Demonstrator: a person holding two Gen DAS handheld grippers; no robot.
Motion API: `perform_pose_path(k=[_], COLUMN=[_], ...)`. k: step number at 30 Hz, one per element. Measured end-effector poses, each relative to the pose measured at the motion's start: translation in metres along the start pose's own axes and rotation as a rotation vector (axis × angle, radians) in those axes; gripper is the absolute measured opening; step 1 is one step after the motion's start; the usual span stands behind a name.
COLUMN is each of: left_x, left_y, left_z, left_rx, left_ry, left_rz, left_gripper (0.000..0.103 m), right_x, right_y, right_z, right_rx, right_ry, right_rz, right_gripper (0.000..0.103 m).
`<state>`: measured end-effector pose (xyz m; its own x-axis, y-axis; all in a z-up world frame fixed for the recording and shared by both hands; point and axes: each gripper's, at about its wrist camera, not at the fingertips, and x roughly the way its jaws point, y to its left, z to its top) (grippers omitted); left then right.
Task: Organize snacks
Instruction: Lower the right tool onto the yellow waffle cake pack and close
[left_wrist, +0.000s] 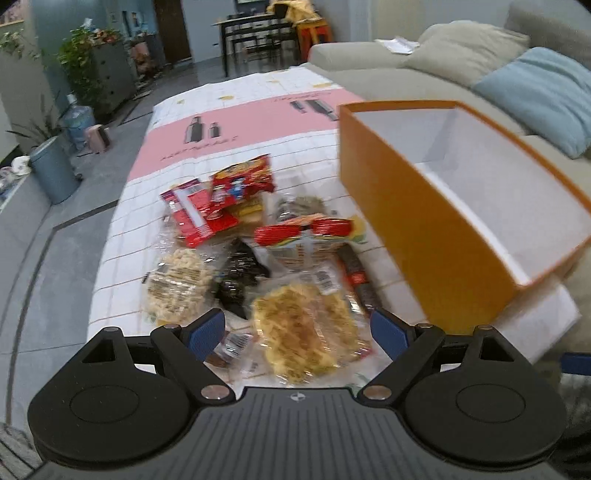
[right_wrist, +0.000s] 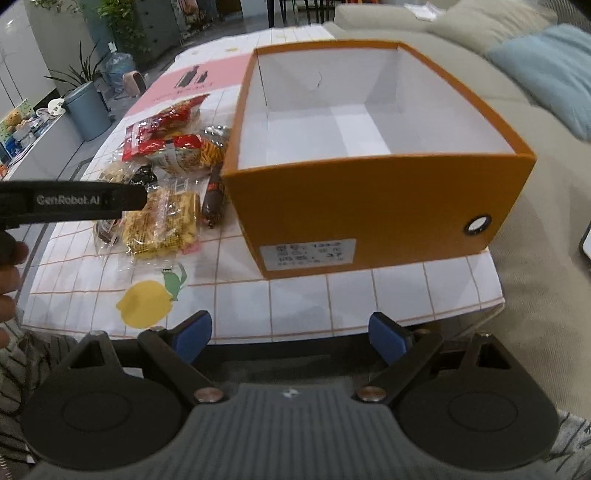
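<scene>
Left gripper (left_wrist: 297, 330): blue-padded fingers (left_wrist: 205, 332) spread wide, nothing held between them, hovering over the near end of the snack pile
Between the left fingers: a clear-wrapped yellow noodle cake (left_wrist: 306, 328) lying flat on the tablecloth (left_wrist: 229, 122)
Ahead-left of the left fingers: a round pale cracker pack (left_wrist: 177, 284), with a black wrapper (left_wrist: 238, 277) between it and the noodle cake
Further ahead of the left fingers: red snack packets (left_wrist: 221, 199) heaped together, edges overlapping; a dark sausage stick (left_wrist: 356, 280) lies to the right of the noodle cake
Right of the left fingers: an orange box (left_wrist: 406, 229), open-topped, white inside, nothing in it, just beside the pile
Right gripper (right_wrist: 290, 334): fingers parted wide, holding nothing, at the near table edge
Ahead of the right fingers: the orange box's front wall with a white label (right_wrist: 308, 254) and a metal eyelet (right_wrist: 478, 224)
Ahead-left of the right fingers: a lemon print (right_wrist: 146, 302) on the cloth, then the snack pile, partly crossed by the left gripper's black body
Beyond the box: a beige sofa (right_wrist: 461, 26) with a blue cushion (right_wrist: 550, 70)
</scene>
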<state>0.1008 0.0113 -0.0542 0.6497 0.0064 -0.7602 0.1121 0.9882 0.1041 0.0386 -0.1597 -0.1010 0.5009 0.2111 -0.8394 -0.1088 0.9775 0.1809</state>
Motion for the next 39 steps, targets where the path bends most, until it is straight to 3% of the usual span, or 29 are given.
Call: perform_pose_path(k=[6,12,16,21,27,31,33,35,39], left_x=[0.023,0.044,0.045,0.035,0.049,0.054,0.054,0.054,0.05], left_y=[0.004,0.002,0.006,0.025,0.036,0.043,0.047,0.053,0.057], left_z=[-0.002,-0.007,-0.009,-0.001,-0.005,-0.014,-0.015,-0.015,-0.016], left_rx=[0.011,0.028,0.041,0.027,0.046,0.04,0.033,-0.009,-0.042], left_ry=[0.052,0.095,0.08,0.036,0.092,0.073,0.066,0.062,0.054], left_rz=[-0.011,-0.037,0.006,-0.028,0.049,0.027,-0.005,-0.063,-0.054], left_gripper=[0.103,0.103,0.103,0.103,0.103,0.103,0.094,0.07,0.057], right_x=[-0.004,0.007,0.009,0.011,0.013,0.014,0.013,0.012,0.011], right_y=[-0.009,-0.01,-0.008,-0.008,-0.006,-0.003,-0.003,-0.004,-0.003], right_z=[0.005,0.005,0.007,0.007,0.006,0.006,0.005,0.006,0.007], right_rx=[0.046,0.07,0.067,0.068,0.066,0.06,0.06,0.061,0.062], right_ry=[-0.013,0.021,0.025,0.034,0.044,0.046,0.046,0.043,0.034], right_rz=[0.082,0.081,0.089,0.096,0.1,0.098,0.099,0.098,0.092], right_gripper=[0.09,0.09,0.09,0.09,0.09,0.09,0.09,0.09,0.09])
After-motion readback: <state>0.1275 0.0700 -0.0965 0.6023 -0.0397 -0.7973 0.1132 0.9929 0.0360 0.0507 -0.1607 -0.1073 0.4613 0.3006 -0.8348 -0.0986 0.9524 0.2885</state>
